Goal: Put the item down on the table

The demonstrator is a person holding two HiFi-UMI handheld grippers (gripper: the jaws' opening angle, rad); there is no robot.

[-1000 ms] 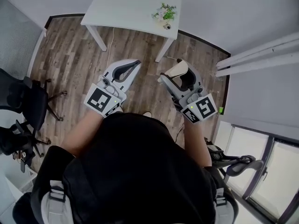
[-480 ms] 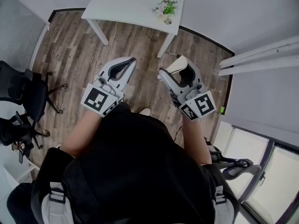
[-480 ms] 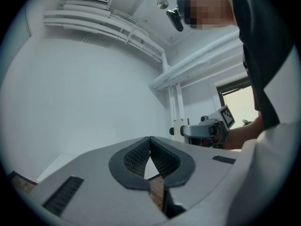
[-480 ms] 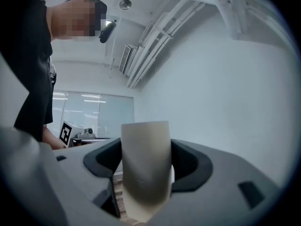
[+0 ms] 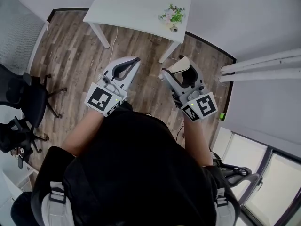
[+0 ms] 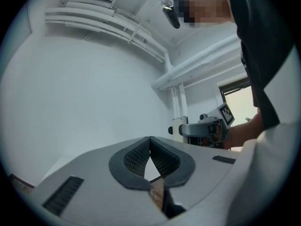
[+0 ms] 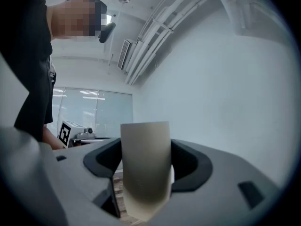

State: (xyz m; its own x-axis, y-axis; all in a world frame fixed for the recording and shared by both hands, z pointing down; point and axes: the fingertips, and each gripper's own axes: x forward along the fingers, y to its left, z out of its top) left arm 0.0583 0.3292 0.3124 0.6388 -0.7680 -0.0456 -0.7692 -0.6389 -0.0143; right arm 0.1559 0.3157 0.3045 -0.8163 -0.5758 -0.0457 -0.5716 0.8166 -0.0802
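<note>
My right gripper (image 5: 175,68) is shut on a beige paper cup (image 7: 145,166), which stands between its jaws and pokes out at the tip as a cream shape (image 5: 179,65). My left gripper (image 5: 134,61) is shut with nothing in it; its ridged pads (image 6: 150,157) meet at the tips. Both grippers are held in front of the person's chest, high above the wooden floor. The white table (image 5: 131,4) stands ahead of them, with a small pot of flowers (image 5: 172,17) near its right corner.
Black office chairs (image 5: 21,98) stand at the left, another chair (image 5: 235,173) at the lower right. A grey wall with white pipes (image 5: 263,65) runs along the right. A white cable (image 5: 114,36) hangs under the table.
Both grippers have kept their pose, the right still holding the cup. The view has shifted slightly, and the table and flowers sit a little further right in it.
</note>
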